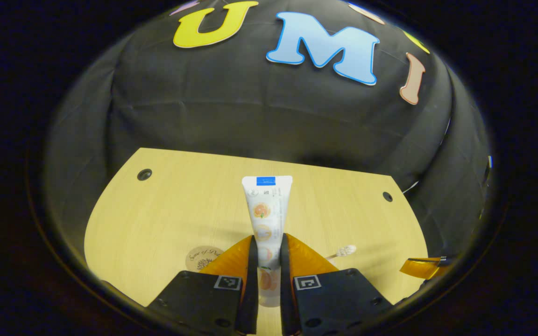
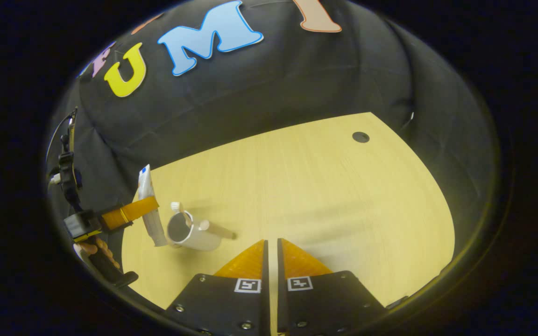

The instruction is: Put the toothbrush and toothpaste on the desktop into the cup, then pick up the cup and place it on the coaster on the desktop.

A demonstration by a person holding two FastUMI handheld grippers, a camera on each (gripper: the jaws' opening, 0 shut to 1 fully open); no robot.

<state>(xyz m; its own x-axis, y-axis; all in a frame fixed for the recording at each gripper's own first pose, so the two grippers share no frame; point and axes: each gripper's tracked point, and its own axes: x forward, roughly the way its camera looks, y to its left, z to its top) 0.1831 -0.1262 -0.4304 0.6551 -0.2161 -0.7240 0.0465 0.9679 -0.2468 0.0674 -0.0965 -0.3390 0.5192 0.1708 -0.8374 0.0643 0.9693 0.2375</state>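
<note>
My left claw [image 1: 267, 261] grips the toothpaste tube [image 1: 266, 210] upright beside the cup [image 2: 186, 231]; my right claw [image 2: 271, 252] is clenched, holding nothing.

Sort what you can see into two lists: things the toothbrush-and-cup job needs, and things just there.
Needed: toothpaste, held by the left hand-held gripper; toothbrush; cup; coaster.
Just there: desktop; its cable holes; the shut right hand-held gripper.

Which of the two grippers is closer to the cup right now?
Left. The left gripper, holding the toothpaste, is right beside the cup. The right gripper is shut and empty, a stretch of desk away from it.
</note>
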